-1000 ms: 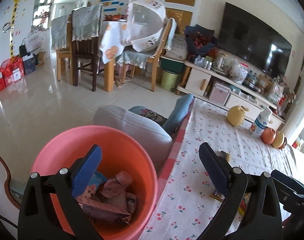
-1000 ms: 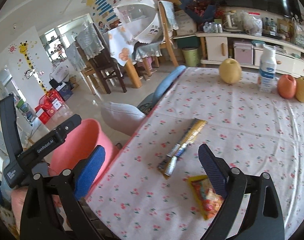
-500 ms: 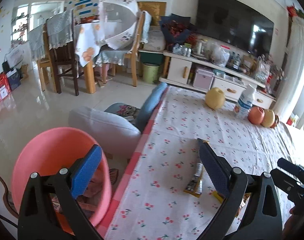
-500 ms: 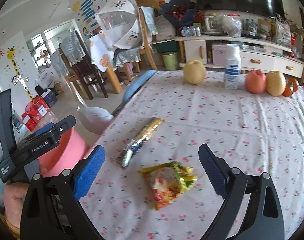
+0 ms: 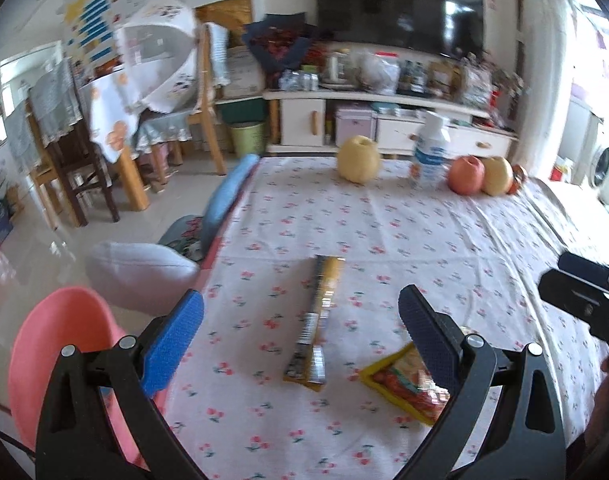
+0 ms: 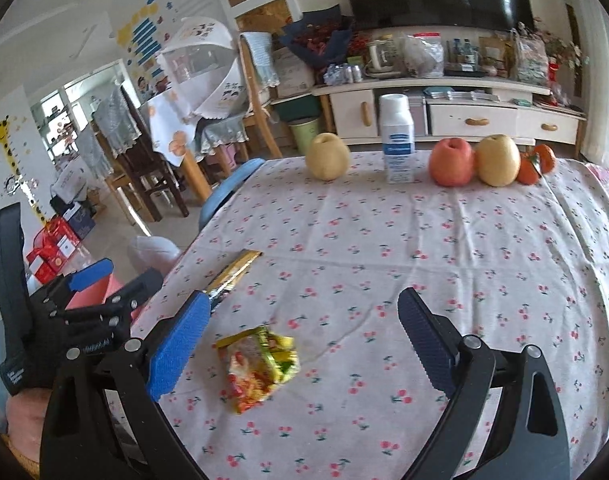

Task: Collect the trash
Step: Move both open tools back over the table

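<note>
1. Left wrist view: the left gripper (image 5: pixel 300 316) hangs over the near part of a table covered with a cherry-print cloth (image 5: pixel 424 240). Its fingers are spread wide and hold nothing.
2. Between the fingers, flat on the cloth, lies a long yellow wrapper (image 5: pixel 315 320), running away from the camera. Just to its right lies a crumpled snack bag (image 5: pixel 400 384), yellow-edged with red print, partly hidden behind the right finger (image 5: pixel 428 336). The two wrappers lie close together but apart.
3. A pink bucket (image 5: pixel 56 344) stands off the table's left edge, low in the picture, behind the left finger. What is inside it cannot be seen here.
4. At the far end of the table stand a yellow pear (image 5: pixel 358 159), a white bottle (image 5: pixel 430 156), a red apple (image 5: pixel 466 175) and a second yellow fruit touching the apple. Part of the other gripper shows as a black shape at the right edge.
5. Right wrist view: the right gripper (image 6: pixel 300 320) is also spread wide and empty, above the cloth (image 6: pixel 464 260).
6. The snack bag (image 6: pixel 258 364) lies on the cloth between the fingers, nearer the left one. The long wrapper (image 6: pixel 232 274) lies beyond it, toward the table's left edge, its near end hidden behind the blue pad.
7. The left gripper (image 6: pixel 100 288) shows at the left, held in a hand (image 6: pixel 22 424), with a bit of the pink bucket (image 6: pixel 88 298) behind it.
8. Pear (image 6: pixel 328 156), bottle (image 6: pixel 397 138) and apple (image 6: pixel 451 162) stand in a row at the far edge.
</note>
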The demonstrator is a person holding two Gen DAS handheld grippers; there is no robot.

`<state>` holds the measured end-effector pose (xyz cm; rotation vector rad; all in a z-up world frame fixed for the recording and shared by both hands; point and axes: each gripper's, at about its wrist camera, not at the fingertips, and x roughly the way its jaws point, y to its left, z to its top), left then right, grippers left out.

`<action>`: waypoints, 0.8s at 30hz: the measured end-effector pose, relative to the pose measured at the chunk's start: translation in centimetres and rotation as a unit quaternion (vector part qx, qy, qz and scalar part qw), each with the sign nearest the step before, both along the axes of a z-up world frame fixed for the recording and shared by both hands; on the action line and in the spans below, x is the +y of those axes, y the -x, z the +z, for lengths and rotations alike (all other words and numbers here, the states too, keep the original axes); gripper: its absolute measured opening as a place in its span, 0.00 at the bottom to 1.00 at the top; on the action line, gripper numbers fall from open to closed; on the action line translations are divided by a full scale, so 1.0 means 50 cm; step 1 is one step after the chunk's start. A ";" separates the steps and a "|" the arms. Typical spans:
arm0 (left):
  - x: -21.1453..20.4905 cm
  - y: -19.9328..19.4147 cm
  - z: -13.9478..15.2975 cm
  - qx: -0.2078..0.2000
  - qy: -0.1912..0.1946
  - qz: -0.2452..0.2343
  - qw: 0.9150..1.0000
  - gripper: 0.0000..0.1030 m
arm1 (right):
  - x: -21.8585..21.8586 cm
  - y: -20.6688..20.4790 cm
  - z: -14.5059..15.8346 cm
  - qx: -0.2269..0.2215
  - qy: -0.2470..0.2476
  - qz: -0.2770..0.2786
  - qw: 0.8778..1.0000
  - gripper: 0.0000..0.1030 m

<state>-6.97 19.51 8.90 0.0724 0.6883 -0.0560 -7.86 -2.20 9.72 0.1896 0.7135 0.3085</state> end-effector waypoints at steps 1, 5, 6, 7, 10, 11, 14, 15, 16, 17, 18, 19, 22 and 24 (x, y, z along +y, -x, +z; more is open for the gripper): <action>-0.008 0.000 -0.002 0.002 -0.001 -0.006 1.000 0.95 | -0.011 -0.001 -0.003 0.000 0.001 -0.005 1.000 0.91; -0.046 -0.004 -0.013 0.016 -0.012 -0.029 0.999 0.95 | -0.046 -0.008 -0.015 0.002 0.004 -0.020 1.000 0.91; -0.054 -0.004 -0.016 0.018 -0.016 -0.034 0.999 0.95 | -0.057 -0.010 -0.019 0.002 0.006 -0.026 1.000 0.91; -0.066 -0.004 -0.019 0.020 -0.023 -0.041 0.999 0.95 | -0.063 -0.011 -0.022 0.003 0.007 -0.029 1.000 0.91; -0.090 -0.007 -0.026 0.024 -0.037 -0.054 0.998 0.95 | -0.090 -0.016 -0.032 0.003 0.014 -0.043 0.999 0.91; -0.096 -0.007 -0.029 0.027 -0.040 -0.058 0.997 0.95 | -0.097 -0.017 -0.034 0.003 0.015 -0.046 0.999 0.91; -0.114 -0.009 -0.035 0.033 -0.047 -0.068 0.996 0.95 | -0.115 -0.021 -0.039 0.002 0.024 -0.057 0.998 0.91; -0.116 -0.010 -0.036 0.034 -0.048 -0.070 0.996 0.95 | -0.121 -0.023 -0.041 0.001 0.027 -0.060 0.998 0.91; -0.121 -0.009 -0.038 0.036 -0.050 -0.074 0.995 0.95 | -0.125 -0.020 -0.044 0.001 0.029 -0.061 0.998 0.91; -0.125 -0.010 -0.039 0.037 -0.051 -0.076 0.995 0.95 | -0.130 -0.021 -0.046 0.001 0.032 -0.063 0.997 0.91; -0.128 -0.010 -0.041 0.039 -0.052 -0.079 0.995 0.95 | -0.133 -0.022 -0.048 0.001 0.034 -0.065 0.997 0.91; -0.130 -0.011 -0.042 0.040 -0.053 -0.080 0.995 0.95 | -0.137 -0.023 -0.049 0.001 0.038 -0.068 0.997 0.91; -0.130 -0.014 -0.045 0.043 -0.054 -0.081 0.994 0.95 | -0.148 -0.024 -0.055 0.003 0.044 -0.073 0.996 0.91; -0.129 -0.016 -0.046 0.044 -0.051 -0.080 0.995 0.95 | -0.156 -0.029 -0.062 0.011 0.042 -0.075 0.996 0.91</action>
